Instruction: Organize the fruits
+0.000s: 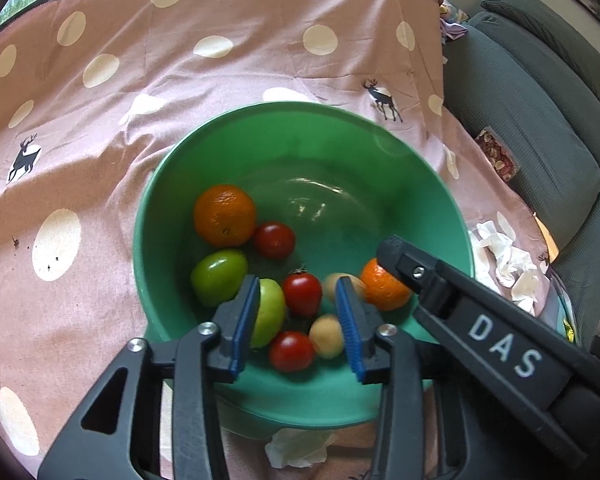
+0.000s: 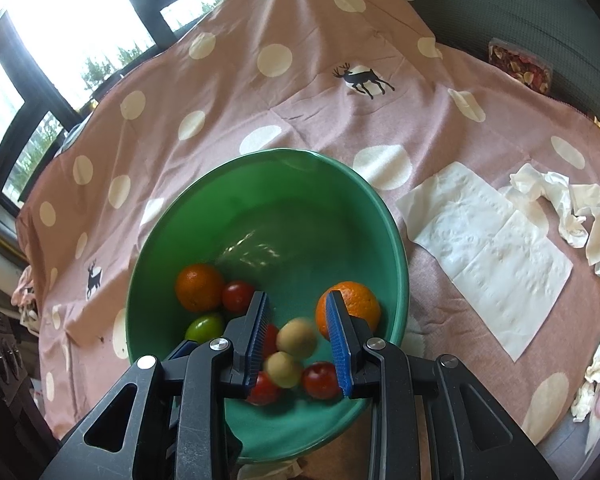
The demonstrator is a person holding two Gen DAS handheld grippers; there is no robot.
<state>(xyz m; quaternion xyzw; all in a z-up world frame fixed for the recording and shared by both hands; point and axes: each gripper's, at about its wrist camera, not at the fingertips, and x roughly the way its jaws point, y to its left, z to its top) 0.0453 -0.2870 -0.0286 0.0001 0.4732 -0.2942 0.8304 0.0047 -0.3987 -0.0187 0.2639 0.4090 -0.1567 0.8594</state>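
Both grippers, left (image 1: 298, 322) and right (image 2: 296, 340), hang jaws apart, empty, over fruit in the green bowl (image 1: 228, 140).

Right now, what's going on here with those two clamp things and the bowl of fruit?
A person is sorting fruit with a handheld gripper in each hand. Both the left gripper and the right gripper hang over a green bowl on a spotted cloth, jaws apart, gripping nothing. Oranges, red tomatoes, green fruits and two small tan fruits lie in the bowl.
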